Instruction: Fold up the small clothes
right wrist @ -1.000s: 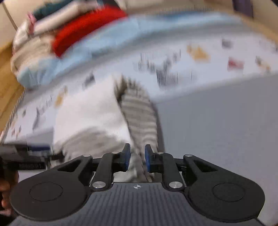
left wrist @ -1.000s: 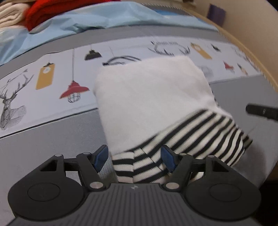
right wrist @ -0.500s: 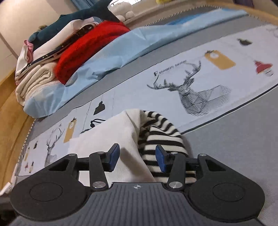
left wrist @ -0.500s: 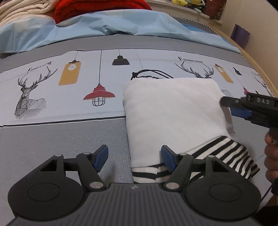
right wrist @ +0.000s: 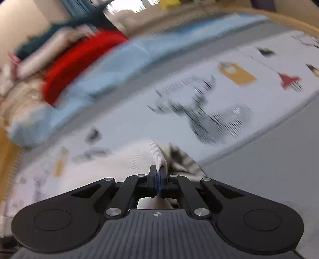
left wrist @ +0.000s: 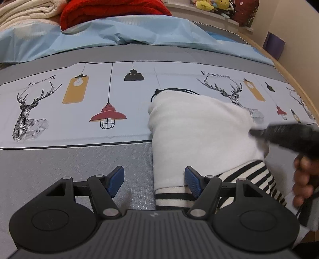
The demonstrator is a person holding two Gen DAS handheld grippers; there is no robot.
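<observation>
A folded white garment [left wrist: 199,135] with a black-and-white striped part [left wrist: 257,179] lies on the printed bedspread [left wrist: 79,111]. My left gripper [left wrist: 154,175] stands open low over the garment's near left corner, with the cloth's edge between its blue pads, which do not press it. My right gripper [left wrist: 259,132] reaches in from the right onto the garment's right edge, held by a person's hand [left wrist: 303,179]. The blurred right wrist view shows that right gripper [right wrist: 158,173] shut on a fold of the white garment [right wrist: 143,159], with the striped part [right wrist: 183,161] just to its right.
At the back of the bed lie a light blue sheet [left wrist: 119,33], a red blanket [left wrist: 111,12] and cream folded cloth [left wrist: 26,10]. A wooden bed edge [left wrist: 299,85] curves along the right. Grey bedspread [left wrist: 69,165] spreads left of the garment.
The garment has settled flat on the bed. My right gripper opened, came in over the garment's right edge and closed on the white cloth. My left gripper stayed open.
</observation>
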